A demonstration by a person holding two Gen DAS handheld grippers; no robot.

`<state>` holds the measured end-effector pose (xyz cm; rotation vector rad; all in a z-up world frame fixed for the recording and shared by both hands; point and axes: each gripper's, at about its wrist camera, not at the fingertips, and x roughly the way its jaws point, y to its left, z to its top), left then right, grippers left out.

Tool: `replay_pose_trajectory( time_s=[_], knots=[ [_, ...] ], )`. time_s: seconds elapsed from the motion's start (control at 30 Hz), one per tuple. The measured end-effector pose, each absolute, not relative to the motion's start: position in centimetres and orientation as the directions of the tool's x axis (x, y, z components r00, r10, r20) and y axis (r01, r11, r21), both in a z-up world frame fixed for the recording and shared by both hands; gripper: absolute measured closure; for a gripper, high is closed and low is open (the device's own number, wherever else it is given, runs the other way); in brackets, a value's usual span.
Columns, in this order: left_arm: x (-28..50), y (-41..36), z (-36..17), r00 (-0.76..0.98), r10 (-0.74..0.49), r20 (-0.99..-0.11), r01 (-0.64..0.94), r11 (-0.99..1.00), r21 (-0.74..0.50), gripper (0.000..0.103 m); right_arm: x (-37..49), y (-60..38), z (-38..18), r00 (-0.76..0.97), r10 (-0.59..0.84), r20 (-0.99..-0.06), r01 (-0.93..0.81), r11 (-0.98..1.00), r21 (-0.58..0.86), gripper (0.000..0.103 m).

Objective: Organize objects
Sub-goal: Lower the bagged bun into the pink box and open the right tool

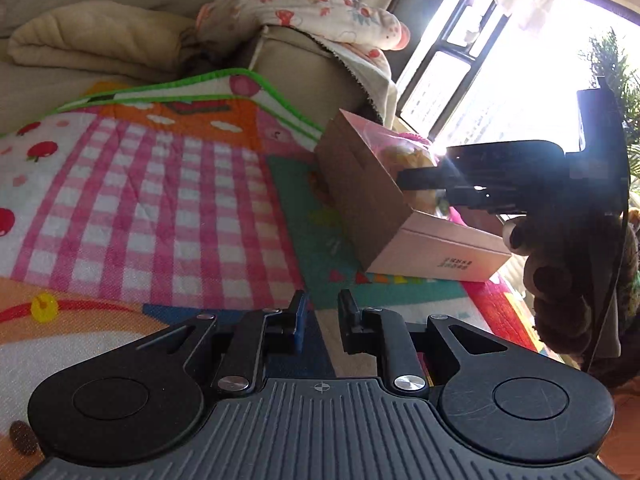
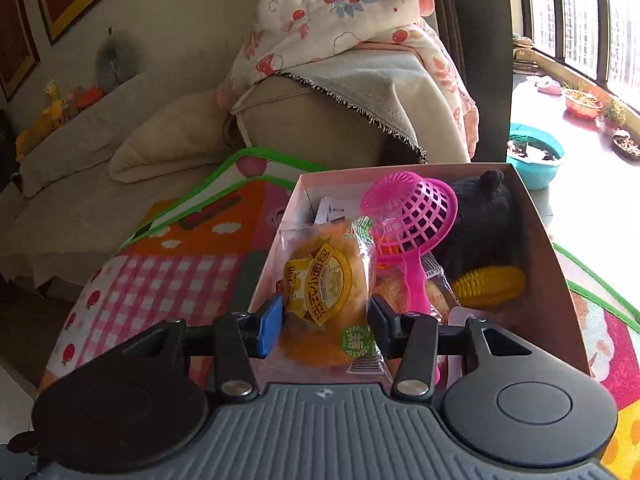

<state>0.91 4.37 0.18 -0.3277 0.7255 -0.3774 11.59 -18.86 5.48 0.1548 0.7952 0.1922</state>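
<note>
A pink cardboard box (image 2: 560,292) stands on the colourful play mat. Inside lie a pink plastic sieve (image 2: 416,216), a yellow toy corn (image 2: 492,286), a black plush toy (image 2: 488,224) and wrapped snacks. My right gripper (image 2: 324,322) is shut on a clear packet of yellow bread (image 2: 324,292) and holds it over the box's near left part. In the left wrist view the box (image 1: 360,192) sits right of centre, with the right gripper above it. My left gripper (image 1: 322,318) is low over the mat, left of the box, its jaws narrowly apart and empty.
A beige sofa (image 2: 320,120) with a floral blanket (image 2: 320,20) stands behind the mat (image 1: 160,184). A brown plush toy (image 1: 568,280) lies right of the box. A teal basin (image 2: 536,152) and plant pots stand by the bright window.
</note>
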Motion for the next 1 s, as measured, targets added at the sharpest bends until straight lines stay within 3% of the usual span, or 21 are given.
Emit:
replay_pose_trajectory(
  time_s=[0.17,0.23,0.37,0.5,0.57,0.7,0.83,1.0],
  knots=[
    [2.2,3.3,1.4,0.699,-0.445,-0.559,0.228,0.881,-0.415,0.085,10.3,-19.2,5.1,0.680,0.275,-0.679,-0.164,0.960,0.225,0.054],
    [3.1,2.3,2.6,0.721,-0.439,-0.536,0.240,0.884,-0.401,0.085,8.9,-20.3,6.0,0.710,0.253,-0.657,-0.162,0.967,0.198,0.048],
    [5.3,-0.1,4.5,0.741,-0.448,-0.500,0.261,0.878,-0.400,0.085,4.8,-23.0,7.7,0.810,0.098,-0.578,-0.106,0.994,0.020,0.042],
    [7.5,-3.0,4.6,0.737,-0.390,-0.552,0.246,0.916,-0.318,0.085,2.0,-25.7,6.7,0.835,-0.068,-0.546,-0.010,0.990,-0.139,0.042],
    [8.4,-3.9,4.0,0.731,-0.341,-0.591,0.220,0.938,-0.269,0.069,1.5,-26.7,5.4,0.817,-0.096,-0.568,-0.002,0.986,-0.169,0.043],
    [8.8,-4.2,3.2,0.728,-0.304,-0.614,0.212,0.952,-0.219,0.053,2.2,-27.4,2.5,0.791,-0.130,-0.597,0.016,0.981,-0.192,0.049],
    [8.9,-3.1,3.2,0.742,-0.277,-0.611,0.214,0.961,-0.176,0.032,4.0,-26.9,1.6,0.775,-0.066,-0.629,-0.005,0.994,-0.110,0.052],
    [10.3,0.5,3.2,0.813,-0.121,-0.570,0.077,0.992,-0.102,0.019,6.8,-23.0,2.6,0.800,0.005,-0.601,-0.075,0.993,-0.093,0.052]
  ],
)
